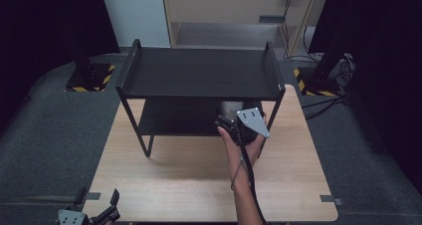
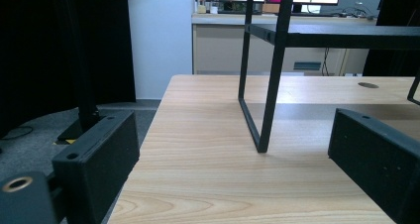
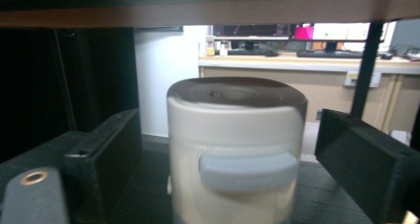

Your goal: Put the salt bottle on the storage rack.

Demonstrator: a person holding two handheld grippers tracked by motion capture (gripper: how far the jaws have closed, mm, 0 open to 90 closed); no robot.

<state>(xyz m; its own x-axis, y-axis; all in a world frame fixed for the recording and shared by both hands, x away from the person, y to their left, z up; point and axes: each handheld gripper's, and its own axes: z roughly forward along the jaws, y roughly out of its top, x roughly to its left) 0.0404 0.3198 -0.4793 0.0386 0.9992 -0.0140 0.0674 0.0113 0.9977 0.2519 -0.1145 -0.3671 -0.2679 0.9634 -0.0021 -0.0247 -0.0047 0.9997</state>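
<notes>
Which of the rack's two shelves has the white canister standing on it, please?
The lower shelf of the black rack: the white canister stands there, under the top shelf, between the right gripper's open jaws. The top shelf is bare.

High view: fixed above the near side, looking forward and down on the wooden table [image 1: 199, 185] and black two-tier shelf [image 1: 199, 70]; left gripper view: low at the table's near left corner, facing along the tabletop toward the shelf's leg [image 2: 270, 95]; right gripper view: under the top tier, very close to a white canister [image 3: 235, 149]; all three share the shelf.
</notes>
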